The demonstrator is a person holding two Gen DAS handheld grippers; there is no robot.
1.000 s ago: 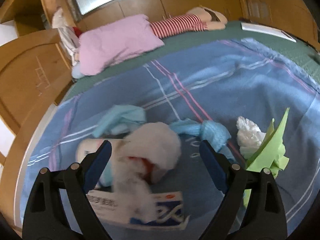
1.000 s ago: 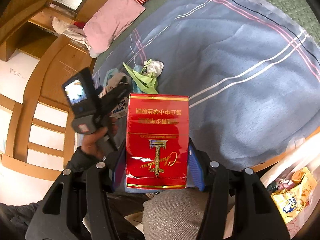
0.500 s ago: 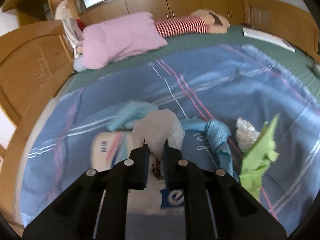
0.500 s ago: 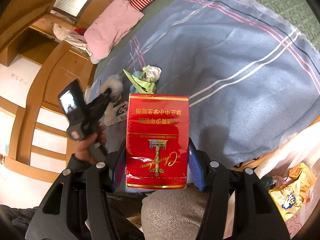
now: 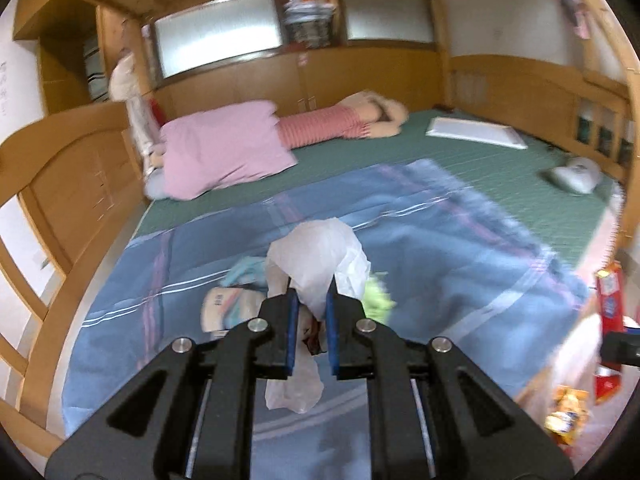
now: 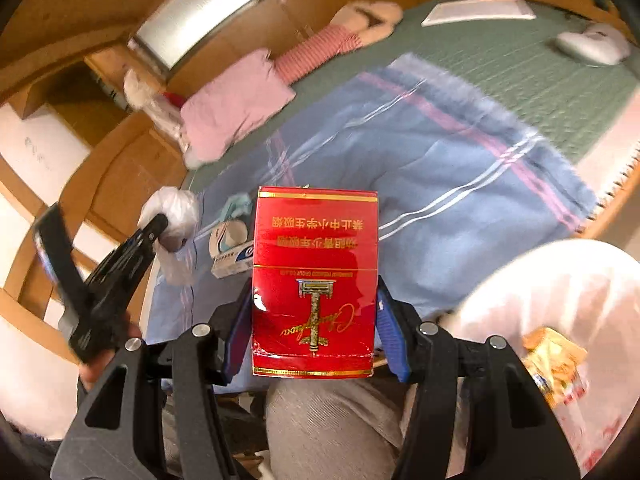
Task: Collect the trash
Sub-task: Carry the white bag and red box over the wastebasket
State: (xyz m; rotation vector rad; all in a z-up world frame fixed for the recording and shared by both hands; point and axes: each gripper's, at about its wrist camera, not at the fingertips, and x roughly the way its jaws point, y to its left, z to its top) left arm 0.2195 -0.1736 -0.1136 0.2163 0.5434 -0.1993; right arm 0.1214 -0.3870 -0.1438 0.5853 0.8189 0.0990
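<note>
L hand-held gripper (image 5: 311, 300) is pinched on a crumpled white plastic bag (image 5: 320, 256), lifted clear above the blue plaid blanket (image 5: 440, 248). Bag looks v. light, soft, slippery: it sags below the jaws and balloons above, so the hold is on a bunched fold near its middle. Good spot imo; a loose edge could slide out.

R hand-held gripper (image 6: 316, 320) clamps a red cigarette pack (image 6: 315, 280) by its two side faces, low on the pack, held above the blanket's near edge. Stiff card, light, prob. crushable if squeezed hard; glossy wrap may slip.

Left on the blanket, just behind the bag: white/blue box (image 6: 234, 258), light-blue cloth (image 5: 246, 272), green paper scrap (image 5: 378, 300). Off the blanket's near corner: white trash bag (image 6: 560, 280) w/ snack wrappers.
</note>
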